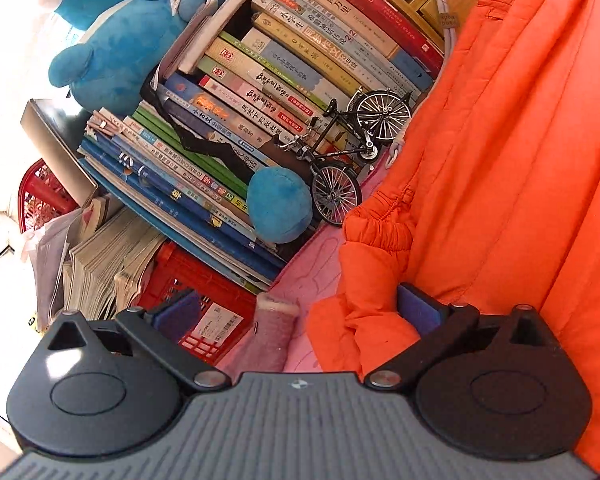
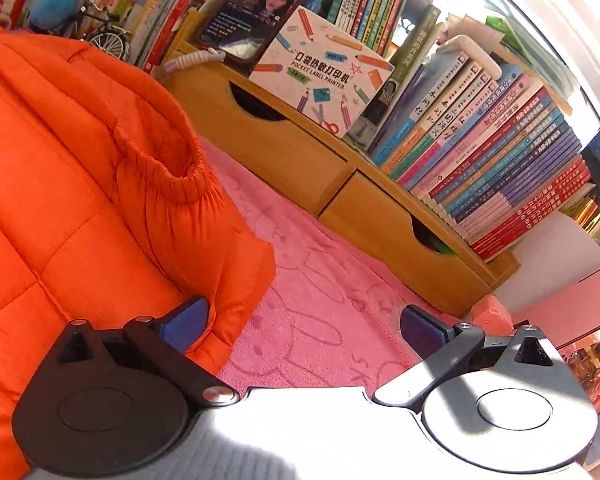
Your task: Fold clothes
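An orange padded jacket [image 1: 500, 160] lies on a pink towel [image 1: 312, 276]. In the left wrist view its sleeve with an elastic cuff [image 1: 380, 216] lies folded over the body. My left gripper [image 1: 296, 316] is open, its right pad against the jacket's left edge. In the right wrist view the jacket [image 2: 60, 200] fills the left side, its other cuffed sleeve [image 2: 180, 184] folded in. My right gripper [image 2: 304, 326] is open, its left pad touching the jacket's right edge, its right pad over the pink towel [image 2: 320, 288].
Stacked books [image 1: 240, 100], a model bicycle [image 1: 348, 152] and blue plush toys [image 1: 120, 48] crowd the left. A red crate [image 1: 204, 312] stands below. A wooden drawer unit [image 2: 340, 184] with books [image 2: 500, 152] and a printer box [image 2: 324, 72] borders the towel on the right.
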Demonstrator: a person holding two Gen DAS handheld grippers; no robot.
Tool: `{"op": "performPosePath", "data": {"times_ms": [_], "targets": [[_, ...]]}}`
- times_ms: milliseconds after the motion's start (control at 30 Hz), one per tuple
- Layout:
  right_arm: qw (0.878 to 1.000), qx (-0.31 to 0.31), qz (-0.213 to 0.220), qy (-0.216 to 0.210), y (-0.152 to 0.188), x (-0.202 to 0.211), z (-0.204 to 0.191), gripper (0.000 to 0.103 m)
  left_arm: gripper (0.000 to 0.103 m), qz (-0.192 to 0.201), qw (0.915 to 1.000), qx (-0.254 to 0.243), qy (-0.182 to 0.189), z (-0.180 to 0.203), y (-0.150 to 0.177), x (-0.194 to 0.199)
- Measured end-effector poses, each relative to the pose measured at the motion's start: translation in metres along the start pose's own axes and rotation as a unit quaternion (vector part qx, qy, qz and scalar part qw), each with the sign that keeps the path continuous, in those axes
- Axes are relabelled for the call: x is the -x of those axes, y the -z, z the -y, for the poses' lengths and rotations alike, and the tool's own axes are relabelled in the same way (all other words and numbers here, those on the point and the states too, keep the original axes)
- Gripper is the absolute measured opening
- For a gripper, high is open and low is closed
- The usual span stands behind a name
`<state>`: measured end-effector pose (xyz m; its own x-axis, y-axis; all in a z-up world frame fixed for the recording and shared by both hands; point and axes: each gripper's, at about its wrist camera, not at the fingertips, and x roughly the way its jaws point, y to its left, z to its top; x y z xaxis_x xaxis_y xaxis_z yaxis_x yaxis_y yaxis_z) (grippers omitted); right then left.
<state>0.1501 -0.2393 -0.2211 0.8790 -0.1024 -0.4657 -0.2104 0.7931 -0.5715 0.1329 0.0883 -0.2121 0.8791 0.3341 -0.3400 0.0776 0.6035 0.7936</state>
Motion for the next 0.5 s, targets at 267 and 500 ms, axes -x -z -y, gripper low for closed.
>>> {"op": "performPosePath", "data": {"times_ms": [267,500], "targets": [[0.999,0.037,-0.002,0.006,-0.005,0.003,0.010,0.102,0.103,0.005,0.9983,-0.058,0.005,-0.018,0.007,0.005],[0.991,0.023,0.129,0.018,-0.043,0.062,0.010,0.102,0.103,0.025,0.9953,0.093,-0.009,-0.062,-0.041,0.033]]}}
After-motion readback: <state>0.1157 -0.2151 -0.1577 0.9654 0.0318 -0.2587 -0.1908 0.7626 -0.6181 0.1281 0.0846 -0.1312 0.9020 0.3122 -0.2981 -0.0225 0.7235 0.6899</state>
